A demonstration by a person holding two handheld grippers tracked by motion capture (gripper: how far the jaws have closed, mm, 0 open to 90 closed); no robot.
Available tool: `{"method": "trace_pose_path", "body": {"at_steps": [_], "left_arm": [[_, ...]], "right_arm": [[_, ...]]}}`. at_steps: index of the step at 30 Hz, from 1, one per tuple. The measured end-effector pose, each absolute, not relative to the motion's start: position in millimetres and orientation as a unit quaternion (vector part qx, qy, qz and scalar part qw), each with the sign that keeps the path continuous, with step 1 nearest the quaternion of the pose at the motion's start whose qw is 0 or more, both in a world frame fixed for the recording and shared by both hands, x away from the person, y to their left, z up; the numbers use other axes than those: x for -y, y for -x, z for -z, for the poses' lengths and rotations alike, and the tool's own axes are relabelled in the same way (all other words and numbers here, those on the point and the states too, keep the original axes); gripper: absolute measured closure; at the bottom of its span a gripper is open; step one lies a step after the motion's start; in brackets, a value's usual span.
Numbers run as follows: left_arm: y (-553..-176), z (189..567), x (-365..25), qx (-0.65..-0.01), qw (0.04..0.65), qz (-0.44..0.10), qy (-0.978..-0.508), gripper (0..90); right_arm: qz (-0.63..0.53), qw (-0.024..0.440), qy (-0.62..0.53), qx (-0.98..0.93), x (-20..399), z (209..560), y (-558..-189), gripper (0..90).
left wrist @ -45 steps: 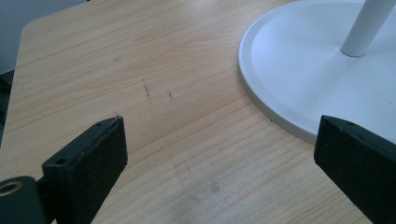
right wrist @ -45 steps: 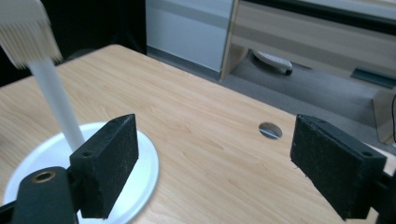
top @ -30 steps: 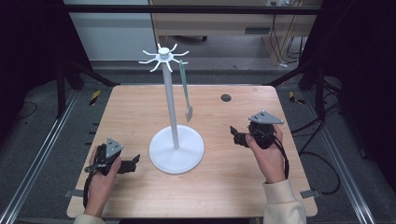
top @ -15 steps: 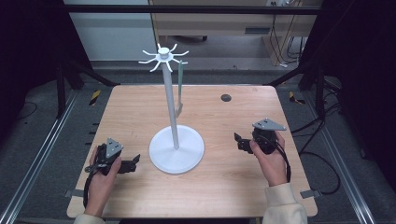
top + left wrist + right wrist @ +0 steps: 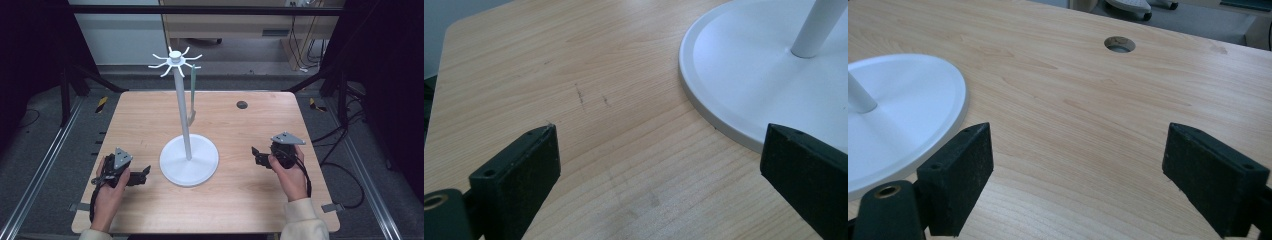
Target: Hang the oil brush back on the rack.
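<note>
Standing near the middle of the wooden table (image 5: 140, 120) is one white stand (image 5: 189, 160): a round, smooth disc base, one slim pole, and a crown of short curved hooks at the top; one long, pale green strip (image 5: 192, 97) hangs from a hook on the far side, its lower end bent; what it is cannot be told.

Two grippers are in hand, one each; the left gripper (image 5: 142, 175) lies close to the near left corner, just beside the base; the right gripper (image 5: 256, 154) sits toward the right edge, well apart from the base; each carries one grey three-cornered plate.

One small round hole (image 5: 242, 104) lies toward the far right corner; the right gripper view shows it as an open, rimmed bore (image 5: 1119, 44).

The left gripper view (image 5: 659, 150) shows its two black, blocky jaws spread wide, nothing between them, and faint scuff marks on the grain; the right gripper view (image 5: 1078, 160) shows its jaws likewise wide and empty, with the base's raised rim (image 5: 923, 105) at the left.
</note>
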State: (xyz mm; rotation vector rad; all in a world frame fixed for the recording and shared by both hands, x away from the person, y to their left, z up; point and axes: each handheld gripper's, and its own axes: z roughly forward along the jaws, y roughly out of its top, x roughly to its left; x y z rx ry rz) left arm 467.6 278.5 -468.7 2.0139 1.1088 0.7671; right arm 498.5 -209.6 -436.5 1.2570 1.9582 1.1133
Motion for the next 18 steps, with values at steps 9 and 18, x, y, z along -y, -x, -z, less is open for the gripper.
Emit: {"method": "trace_pose_path", "body": {"at_steps": [9, 18], "left_arm": [[-468.5, 469.9, -278.3, -0.429, 0.347, -0.297, -0.779, 2.3], [-470.6, 474.0, -278.7, -0.435, 0.331, -0.299, -0.782, 2.4]], "right_arm": [[-0.408, 0.272, -0.460, -0.741, 202.6, 450.0, -500.8, 13.2], [-0.405, 0.266, -0.448, -0.752, 193.4, 460.6, -501.9, 13.2]]}}
